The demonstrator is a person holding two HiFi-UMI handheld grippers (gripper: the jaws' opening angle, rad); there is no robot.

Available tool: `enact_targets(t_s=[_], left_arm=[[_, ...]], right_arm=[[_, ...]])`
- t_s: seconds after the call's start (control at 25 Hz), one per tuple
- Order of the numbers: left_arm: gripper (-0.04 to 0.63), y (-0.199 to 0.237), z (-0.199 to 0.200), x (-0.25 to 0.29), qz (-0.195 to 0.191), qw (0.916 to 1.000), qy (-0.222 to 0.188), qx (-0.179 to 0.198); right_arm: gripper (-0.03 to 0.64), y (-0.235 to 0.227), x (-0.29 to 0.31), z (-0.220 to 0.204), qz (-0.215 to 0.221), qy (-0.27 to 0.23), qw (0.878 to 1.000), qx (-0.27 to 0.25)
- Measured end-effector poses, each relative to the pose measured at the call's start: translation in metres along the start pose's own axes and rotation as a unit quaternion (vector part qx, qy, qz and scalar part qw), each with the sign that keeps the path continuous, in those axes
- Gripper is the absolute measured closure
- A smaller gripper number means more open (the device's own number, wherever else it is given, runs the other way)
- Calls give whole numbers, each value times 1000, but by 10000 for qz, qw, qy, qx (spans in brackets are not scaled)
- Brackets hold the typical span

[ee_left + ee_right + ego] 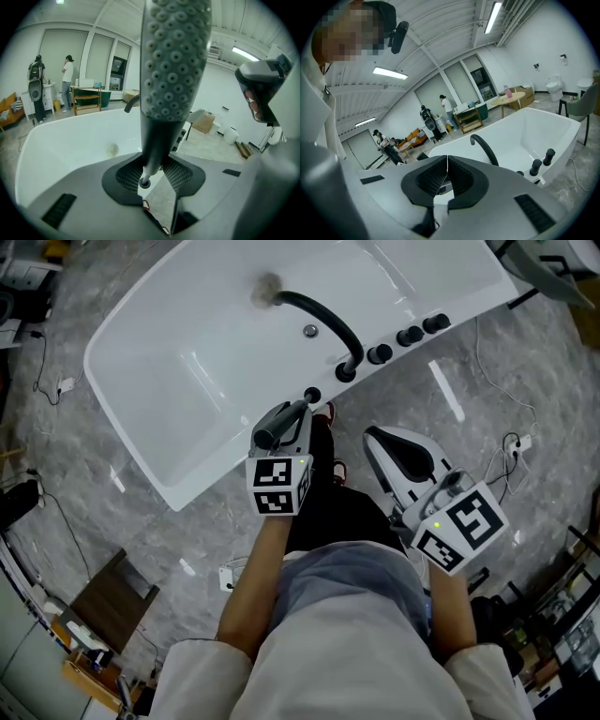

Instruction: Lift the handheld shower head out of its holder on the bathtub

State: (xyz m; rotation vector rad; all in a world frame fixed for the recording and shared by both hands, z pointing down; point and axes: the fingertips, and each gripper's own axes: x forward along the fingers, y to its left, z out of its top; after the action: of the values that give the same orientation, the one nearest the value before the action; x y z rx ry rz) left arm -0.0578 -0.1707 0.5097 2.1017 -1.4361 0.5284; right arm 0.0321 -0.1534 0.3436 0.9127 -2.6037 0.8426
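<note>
The dark handheld shower head point(275, 426) stands clear of the white bathtub point(178, 381), just in front of its near rim. My left gripper point(289, 435) is shut on its handle. In the left gripper view the shower head point(174, 61) rises upright between the pads, nozzle face toward the camera, above the left gripper point(152, 172). Its empty black holder point(312, 396) sits on the rim beside the black spout point(323, 320). My right gripper point(375, 437) is held to the right over the floor, shut with nothing in it; in its own view the right gripper point(447, 160) has its tips touching.
Three black knobs point(409, 336) line the tub rim right of the spout point(483, 147). Cables point(506, 442) trail over the grey floor. A wooden table point(112, 601) stands at lower left. Several people point(68, 82) stand far behind the tub.
</note>
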Motion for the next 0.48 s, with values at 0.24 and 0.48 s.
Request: enact_targets(t_s=[0.24,0.48], left_arm=[[457,-5,17,-20,5,9991,-97,411],[457,-9,25,-34,-48,9993,-214,286]], right_arm=[[598,6,-11,6,-167,-173,9997,-48],[598,14,-19,11,-263,-294,9992,-49]])
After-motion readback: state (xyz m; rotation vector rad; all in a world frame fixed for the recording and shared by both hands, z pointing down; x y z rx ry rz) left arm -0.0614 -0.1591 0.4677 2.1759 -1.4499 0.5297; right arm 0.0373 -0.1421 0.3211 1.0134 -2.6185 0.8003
